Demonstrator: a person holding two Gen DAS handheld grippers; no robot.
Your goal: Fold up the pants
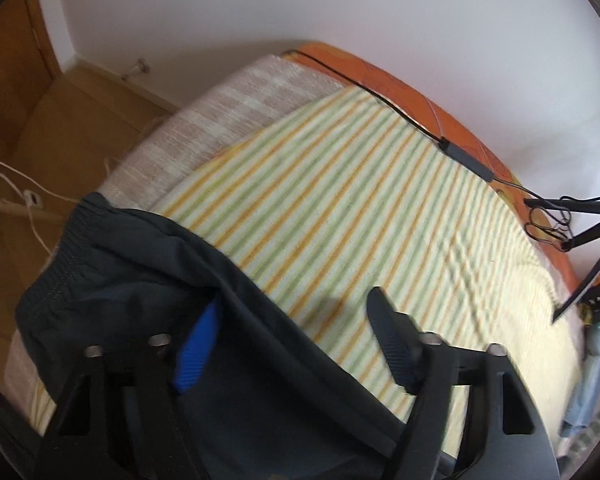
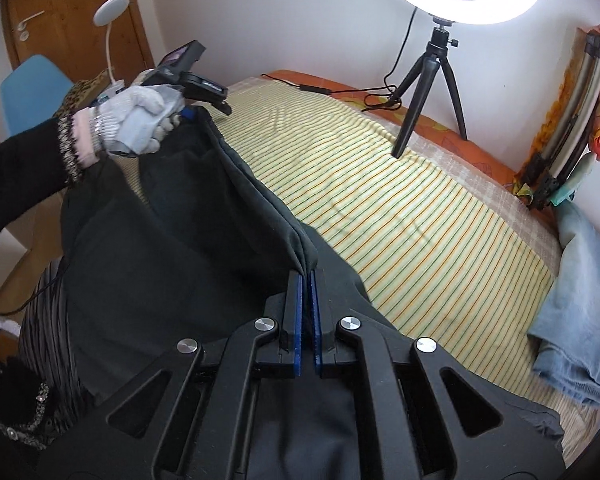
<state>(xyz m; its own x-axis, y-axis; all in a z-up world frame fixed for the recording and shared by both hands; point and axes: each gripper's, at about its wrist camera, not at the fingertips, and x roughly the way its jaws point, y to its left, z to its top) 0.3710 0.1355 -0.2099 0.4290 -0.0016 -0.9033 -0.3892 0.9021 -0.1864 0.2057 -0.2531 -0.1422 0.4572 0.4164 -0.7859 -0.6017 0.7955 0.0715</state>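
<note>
My right gripper is pinched tight on a fold of the dark pants, cloth bunched between the blue pads. My left gripper has its fingers spread wide; pants drape over the left finger, waistband just ahead-left of it, right finger bare over the striped sheet. In the right view my gloved left hand holds the pants' far edge up. Tripod ahead-right, folded jeans far right.
</note>
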